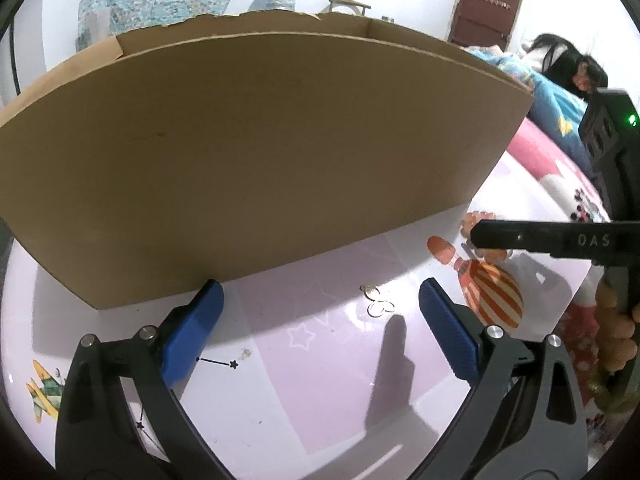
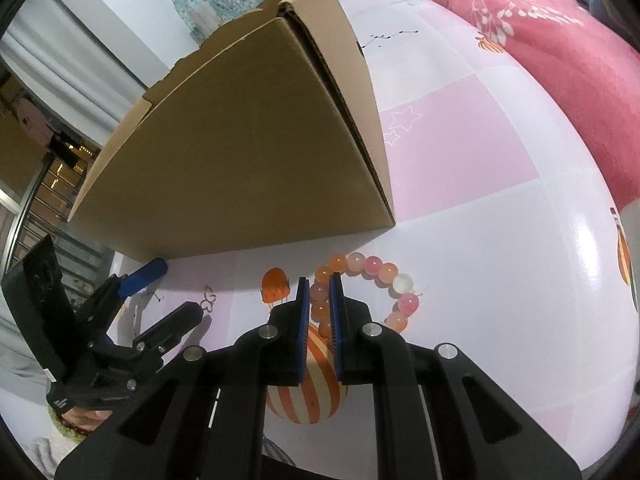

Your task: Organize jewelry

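Our right gripper (image 2: 319,304) is clamped on the pink-and-orange bead bracelet (image 2: 372,280): light, slippery, hard beads, best pinched across its strand. Our left gripper (image 1: 320,320) is spread wide and empty over small, thin gold earrings (image 1: 376,300) lying on the surface (image 2: 500,280).

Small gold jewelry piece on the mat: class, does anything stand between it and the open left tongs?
Nothing visible does. The gold piece lies on bare mat ahead of the left tongs, nearer their right finger. The cardboard box stands behind it.

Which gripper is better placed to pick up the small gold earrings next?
Left. The left gripper stands open with the gold earrings lying between its fingers; the right gripper is shut on the bead bracelet.
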`<state>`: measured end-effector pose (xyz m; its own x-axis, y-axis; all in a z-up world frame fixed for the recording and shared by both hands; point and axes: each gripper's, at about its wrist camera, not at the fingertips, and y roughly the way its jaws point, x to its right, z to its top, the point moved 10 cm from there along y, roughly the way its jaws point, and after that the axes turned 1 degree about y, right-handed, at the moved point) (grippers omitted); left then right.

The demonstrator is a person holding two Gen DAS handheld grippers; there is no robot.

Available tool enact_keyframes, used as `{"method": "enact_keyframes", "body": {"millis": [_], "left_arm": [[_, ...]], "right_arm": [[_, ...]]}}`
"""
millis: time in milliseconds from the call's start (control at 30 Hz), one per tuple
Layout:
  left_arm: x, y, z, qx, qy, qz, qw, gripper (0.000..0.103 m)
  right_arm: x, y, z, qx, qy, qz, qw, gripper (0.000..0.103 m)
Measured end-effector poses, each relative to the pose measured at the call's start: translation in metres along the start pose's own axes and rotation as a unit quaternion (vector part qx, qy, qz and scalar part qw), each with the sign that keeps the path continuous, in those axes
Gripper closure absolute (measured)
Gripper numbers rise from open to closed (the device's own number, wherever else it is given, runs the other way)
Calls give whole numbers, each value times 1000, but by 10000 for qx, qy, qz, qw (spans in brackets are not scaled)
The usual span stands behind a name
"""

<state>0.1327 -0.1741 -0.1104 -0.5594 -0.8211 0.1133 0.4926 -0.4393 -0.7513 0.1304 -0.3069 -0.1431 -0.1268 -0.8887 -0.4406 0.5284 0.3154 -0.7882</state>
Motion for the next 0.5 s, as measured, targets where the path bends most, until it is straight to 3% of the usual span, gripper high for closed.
{"method": "enact_keyframes", "body": {"millis": [267,500], "left_arm": [[8,9,-1,-288,392,367,9981,8],[3,6,0,-212,280,208,9992,8]], "right_arm": [[2,-3,1,23,43,32,10000,93],[3,-5,2,15,33,11,10000,93]]}}
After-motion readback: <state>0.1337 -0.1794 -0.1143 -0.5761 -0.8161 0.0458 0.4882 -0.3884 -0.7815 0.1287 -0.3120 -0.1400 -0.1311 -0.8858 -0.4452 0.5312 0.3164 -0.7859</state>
